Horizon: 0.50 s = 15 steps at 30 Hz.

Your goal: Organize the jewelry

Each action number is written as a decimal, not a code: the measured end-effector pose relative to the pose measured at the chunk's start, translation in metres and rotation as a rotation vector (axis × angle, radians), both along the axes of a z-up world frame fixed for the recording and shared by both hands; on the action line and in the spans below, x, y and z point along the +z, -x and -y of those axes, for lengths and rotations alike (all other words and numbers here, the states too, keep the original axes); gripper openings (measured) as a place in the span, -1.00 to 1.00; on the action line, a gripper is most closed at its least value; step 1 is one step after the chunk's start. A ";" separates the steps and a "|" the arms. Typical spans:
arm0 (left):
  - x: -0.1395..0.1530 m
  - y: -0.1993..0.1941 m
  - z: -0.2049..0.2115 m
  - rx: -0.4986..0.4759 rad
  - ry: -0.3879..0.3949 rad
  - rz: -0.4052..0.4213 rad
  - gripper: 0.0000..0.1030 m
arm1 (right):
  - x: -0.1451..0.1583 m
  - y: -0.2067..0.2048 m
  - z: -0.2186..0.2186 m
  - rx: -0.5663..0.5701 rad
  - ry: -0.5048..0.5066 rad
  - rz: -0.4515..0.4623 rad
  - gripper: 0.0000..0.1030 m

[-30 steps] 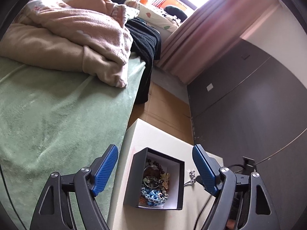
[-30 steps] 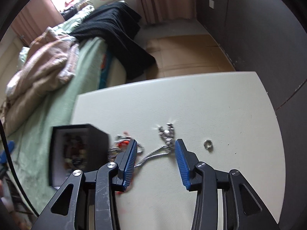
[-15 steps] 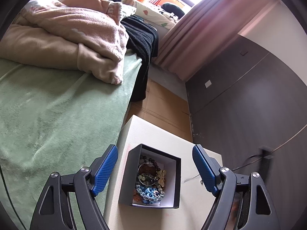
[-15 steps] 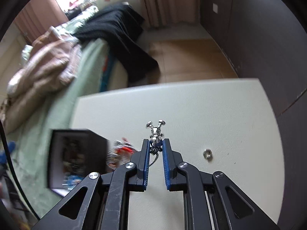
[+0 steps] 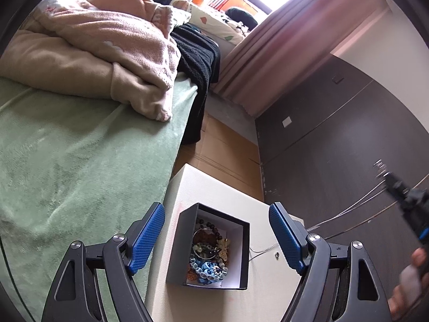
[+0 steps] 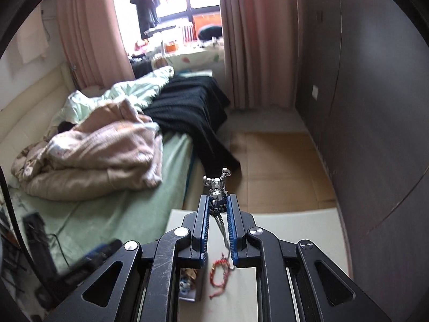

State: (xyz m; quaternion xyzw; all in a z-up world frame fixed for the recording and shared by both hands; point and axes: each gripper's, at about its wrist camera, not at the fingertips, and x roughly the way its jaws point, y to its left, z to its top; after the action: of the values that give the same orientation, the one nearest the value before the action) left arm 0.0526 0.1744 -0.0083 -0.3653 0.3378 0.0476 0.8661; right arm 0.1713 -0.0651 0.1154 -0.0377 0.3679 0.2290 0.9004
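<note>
The left gripper, with black arms and blue ribbed fingers, hung with its fingers spread wide above the open black square jewelry box, one finger to each side of the box and neither touching it. The box sat on the cream-white bench, close to the bench edge that faced the green-covered bed. Inside its white lining lay a heap of dark beads, a thin ring-shaped bangle, gold-coloured pieces and blue beads.

The right gripper was raised above the bench and well off to the box's far side from the bed; its blue fingers were pressed together on a silver metal chain necklace with a chunky faceted pendant. The pendant stuck out past the fingertips, and the chain trailed down towards the bench. Near the box, on the bench, lay a red beaded bracelet and a small silver ring. A pink crumpled blanket lay on the bed.
</note>
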 end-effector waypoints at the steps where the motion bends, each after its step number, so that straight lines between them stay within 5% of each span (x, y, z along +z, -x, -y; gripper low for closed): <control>1: 0.000 0.000 -0.001 0.001 0.003 0.001 0.56 | 0.008 0.002 -0.001 0.001 -0.004 0.014 -0.73; 15: 0.000 0.005 -0.012 0.017 0.032 0.016 0.56 | 0.098 0.039 -0.030 0.018 -0.056 0.197 -0.73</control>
State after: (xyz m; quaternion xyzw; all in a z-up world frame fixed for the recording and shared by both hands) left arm 0.0477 0.1861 -0.0085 -0.3826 0.3285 0.0466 0.8623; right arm 0.1322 -0.0351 0.2134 -0.0384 0.2707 0.2426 0.9308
